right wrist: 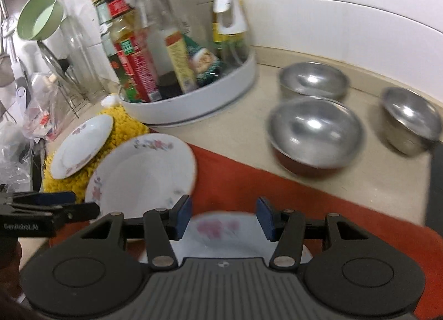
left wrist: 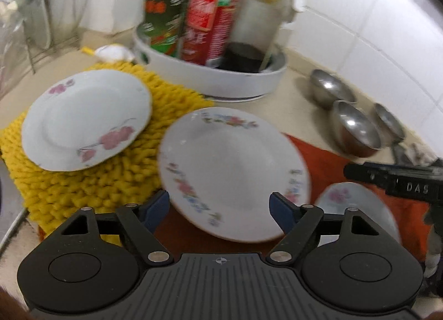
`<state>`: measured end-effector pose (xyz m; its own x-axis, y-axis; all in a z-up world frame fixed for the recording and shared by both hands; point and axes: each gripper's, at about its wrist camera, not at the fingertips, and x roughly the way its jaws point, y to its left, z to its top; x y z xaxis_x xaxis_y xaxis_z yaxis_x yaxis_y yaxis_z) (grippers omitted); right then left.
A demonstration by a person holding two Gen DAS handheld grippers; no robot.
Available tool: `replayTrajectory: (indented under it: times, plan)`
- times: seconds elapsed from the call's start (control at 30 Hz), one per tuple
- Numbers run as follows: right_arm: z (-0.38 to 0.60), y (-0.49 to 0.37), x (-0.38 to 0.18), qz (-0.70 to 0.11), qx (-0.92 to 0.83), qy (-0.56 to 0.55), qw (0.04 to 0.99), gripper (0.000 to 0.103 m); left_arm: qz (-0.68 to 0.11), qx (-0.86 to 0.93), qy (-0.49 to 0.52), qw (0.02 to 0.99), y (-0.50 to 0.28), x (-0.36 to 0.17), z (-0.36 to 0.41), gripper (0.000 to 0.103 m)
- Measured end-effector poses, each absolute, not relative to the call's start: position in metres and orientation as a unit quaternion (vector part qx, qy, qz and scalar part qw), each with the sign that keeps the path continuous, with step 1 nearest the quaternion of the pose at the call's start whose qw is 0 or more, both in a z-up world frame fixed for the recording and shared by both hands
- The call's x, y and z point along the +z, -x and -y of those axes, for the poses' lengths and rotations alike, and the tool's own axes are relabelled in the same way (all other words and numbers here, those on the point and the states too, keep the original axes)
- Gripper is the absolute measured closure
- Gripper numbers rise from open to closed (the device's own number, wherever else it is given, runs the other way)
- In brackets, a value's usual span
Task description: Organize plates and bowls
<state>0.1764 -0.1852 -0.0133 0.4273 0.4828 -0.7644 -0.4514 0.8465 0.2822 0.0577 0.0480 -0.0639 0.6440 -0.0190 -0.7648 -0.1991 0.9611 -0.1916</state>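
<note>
Three white floral plates lie on the counter. One plate (left wrist: 85, 117) rests on a yellow mat (left wrist: 91, 181). A larger plate (left wrist: 232, 170) lies on a red cloth (left wrist: 332, 164), right in front of my open left gripper (left wrist: 220, 209). A third plate (right wrist: 221, 234) sits under my open right gripper (right wrist: 224, 219); it also shows in the left wrist view (left wrist: 357, 206). Three steel bowls (right wrist: 315, 131) (right wrist: 313, 79) (right wrist: 409, 120) stand upright on the counter beyond the cloth. Both grippers are empty.
A white round turntable tray (left wrist: 221, 81) with several bottles stands behind the plates by the tiled wall. A wire dish rack (left wrist: 38, 29) stands at far left. The right gripper (left wrist: 401, 181) shows at the right in the left wrist view.
</note>
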Motion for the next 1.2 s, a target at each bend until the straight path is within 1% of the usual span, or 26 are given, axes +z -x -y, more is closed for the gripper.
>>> replayTrajectory:
  times: [0.07, 0.2, 0.47, 0.5, 0.53, 0.6, 0.63, 0.77, 0.83, 0.9, 0.97, 1.07, 1.17, 1.2]
  plan:
    - [0.166, -0.186, -0.016, -0.459, 0.282, -0.011, 0.843, 0.056, -0.422, 0.058, 0.117, 0.897, -0.062, -0.066, -0.053, 0.022]
    - [0.141, -0.199, -0.024, -0.47, 0.285, 0.001, 0.835, 0.056, -0.424, 0.058, 0.126, 0.895, -0.072, -0.071, -0.063, 0.022]
    - [0.12, -0.216, -0.042, -0.502, 0.304, -0.003, 0.81, 0.056, -0.437, 0.044, 0.126, 0.89, -0.096, -0.08, -0.067, 0.023]
    - [0.119, -0.218, -0.045, -0.505, 0.306, -0.007, 0.807, 0.057, -0.439, 0.043, 0.126, 0.889, -0.098, -0.081, -0.066, 0.022]
    - [0.118, -0.22, -0.047, -0.51, 0.309, -0.01, 0.802, 0.058, -0.44, 0.044, 0.123, 0.888, -0.1, -0.082, -0.065, 0.021]
    - [0.116, -0.222, -0.052, -0.519, 0.323, -0.021, 0.792, 0.065, -0.44, 0.043, 0.12, 0.889, -0.104, -0.084, -0.063, 0.017]
    - [0.115, -0.222, -0.053, -0.52, 0.329, -0.028, 0.788, 0.066, -0.439, 0.043, 0.119, 0.889, -0.104, -0.084, -0.062, 0.017]
    - [0.115, -0.222, -0.054, -0.519, 0.336, -0.036, 0.785, 0.066, -0.435, 0.036, 0.117, 0.892, -0.104, -0.088, -0.061, 0.012]
    - [0.117, -0.223, -0.055, -0.519, 0.339, -0.042, 0.784, 0.066, -0.429, 0.028, 0.114, 0.895, -0.102, -0.09, -0.059, 0.008]
    - [0.118, -0.223, -0.055, -0.517, 0.343, -0.042, 0.783, 0.066, -0.428, 0.015, 0.106, 0.898, -0.102, -0.093, -0.056, 0.0]
    - [0.119, -0.224, -0.056, -0.518, 0.345, -0.049, 0.781, 0.064, -0.426, 0.018, 0.1, 0.899, -0.104, -0.094, -0.053, 0.001]
    - [0.119, -0.227, -0.056, -0.52, 0.361, -0.051, 0.772, 0.056, -0.422, 0.024, 0.106, 0.9, -0.105, -0.095, -0.053, 0.001]
    - [0.12, -0.23, -0.057, -0.524, 0.361, -0.063, 0.768, 0.057, -0.423, 0.021, 0.121, 0.898, -0.107, -0.092, -0.058, 0.002]
    - [0.118, -0.229, -0.056, -0.523, 0.36, -0.056, 0.77, 0.057, -0.424, 0.021, 0.12, 0.898, -0.107, -0.092, -0.059, 0.004]
